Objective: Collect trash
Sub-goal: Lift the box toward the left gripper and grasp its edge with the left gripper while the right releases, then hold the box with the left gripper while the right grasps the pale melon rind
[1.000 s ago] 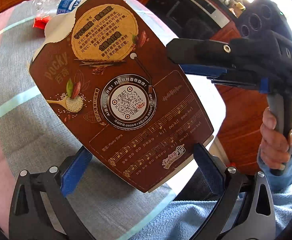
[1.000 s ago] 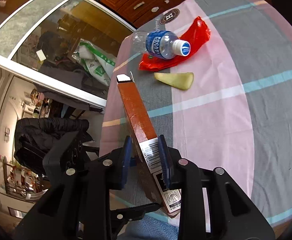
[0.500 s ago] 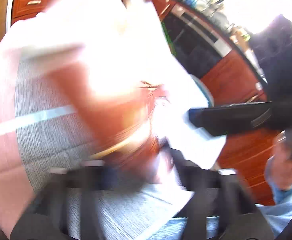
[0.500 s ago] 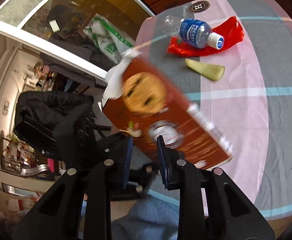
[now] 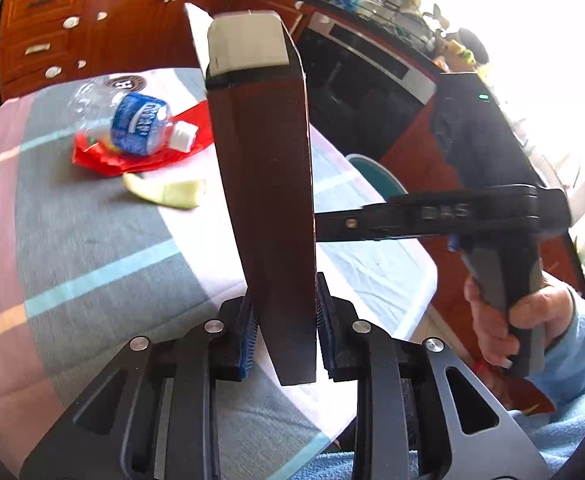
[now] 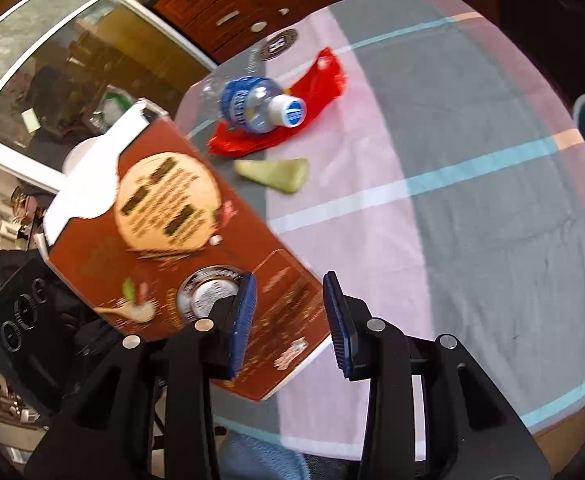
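One view only: box's [image 6: 180, 248] printed face.

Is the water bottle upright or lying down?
Lying down. The bottle rests on its side atop the red wrapper on the table, white cap on, pointing sideways.

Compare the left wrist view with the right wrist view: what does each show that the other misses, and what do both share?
Left wrist only: a hand gripping a handle, the oven, and the left claw, jaws just closing, clamped on the box along its narrow edge. Right wrist only: the box's printed face, the glass door, and the right claw, jaws just opening, parted. Both: bottle, red wrapper, peel, tablecloth, box.
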Demonstrator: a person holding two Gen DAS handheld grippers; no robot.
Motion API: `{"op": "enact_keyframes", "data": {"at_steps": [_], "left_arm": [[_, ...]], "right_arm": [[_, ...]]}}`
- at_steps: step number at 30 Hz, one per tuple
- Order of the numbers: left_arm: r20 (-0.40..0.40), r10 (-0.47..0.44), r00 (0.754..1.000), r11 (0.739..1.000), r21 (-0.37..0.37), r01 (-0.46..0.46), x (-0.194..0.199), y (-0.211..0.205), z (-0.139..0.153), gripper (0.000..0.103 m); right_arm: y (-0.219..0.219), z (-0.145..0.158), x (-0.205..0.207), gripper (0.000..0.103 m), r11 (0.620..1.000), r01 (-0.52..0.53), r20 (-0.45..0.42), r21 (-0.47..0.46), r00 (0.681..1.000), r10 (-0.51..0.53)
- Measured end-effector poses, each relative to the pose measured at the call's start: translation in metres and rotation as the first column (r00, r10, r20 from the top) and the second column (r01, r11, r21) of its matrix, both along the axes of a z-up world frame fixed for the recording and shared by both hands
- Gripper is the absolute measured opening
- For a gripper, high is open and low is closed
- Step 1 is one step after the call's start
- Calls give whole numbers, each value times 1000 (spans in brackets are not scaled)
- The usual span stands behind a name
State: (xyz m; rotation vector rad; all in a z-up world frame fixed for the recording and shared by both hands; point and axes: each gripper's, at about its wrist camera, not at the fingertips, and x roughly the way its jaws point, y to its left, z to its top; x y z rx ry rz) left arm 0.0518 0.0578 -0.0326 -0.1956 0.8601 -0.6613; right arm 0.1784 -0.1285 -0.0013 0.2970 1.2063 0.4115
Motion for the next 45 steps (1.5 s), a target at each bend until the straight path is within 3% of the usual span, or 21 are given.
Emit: {"op": "enact_keyframes", "data": {"at_steps": [2, 5, 8, 12, 13, 17, 22, 25, 31, 33, 34, 37, 41, 45], "left_arm": [[11, 7, 1000, 999, 36, -8, 13, -16, -2, 30], [-9, 23, 1000, 998, 54, -23, 22, -26, -8, 43], [-41, 56, 998, 995, 83, -53, 35, -38, -22, 44], [-90, 116, 989, 991, 72, -109, 46, -24, -24, 27], [-70, 136, 988, 987, 91, -130, 45, -17, -17, 24], [-36, 235, 971, 967, 106, -230, 41, 32, -1, 23], [-40, 346, 937, 932, 124, -339, 47, 76, 7, 23], [-75, 360, 930, 927, 137, -348, 53, 84, 2, 23], [-124, 292, 948, 948, 170, -270, 70, 73, -12, 23], [-131, 272, 953, 951, 190, -245, 73, 64, -19, 23], [-132, 271, 954, 949, 201, -242, 75, 63, -21, 24], [-126, 288, 949, 941, 222, -256, 79, 59, -24, 27], [-126, 293, 948, 937, 236, -258, 79, 57, -25, 28], [-116, 300, 947, 932, 245, -266, 77, 47, -22, 20]], "right_arm": [[-9, -12, 7, 34, 1000, 23, -21, -3, 1000, -23], [-9, -22, 12, 34, 998, 17, -60, 56, 998, -13], [-3, -25, 12, 34, 997, -13, -67, 75, 998, 18], [2, -22, 17, 36, 995, -34, -69, 98, 997, 41], [3, -19, 18, 43, 995, -39, -54, 97, 998, 44], [10, -8, 33, 53, 997, -61, 13, 39, 998, 60], [34, -23, 61, 53, 997, -81, 19, 13, 997, 80], [49, -36, 75, 53, 997, -79, 26, -12, 996, 80], [76, -50, 94, 54, 988, -120, 78, -98, 989, 128], [85, -50, 95, 52, 984, -137, 109, -117, 983, 150], [88, -50, 95, 45, 982, -143, 115, -125, 981, 157], [90, -53, 96, 15, 980, -159, 117, -123, 978, 173], [79, -47, 93, 9, 988, -150, 85, -21, 985, 151], [75, -31, 86, 7, 986, -159, 95, 48, 983, 154]]}}
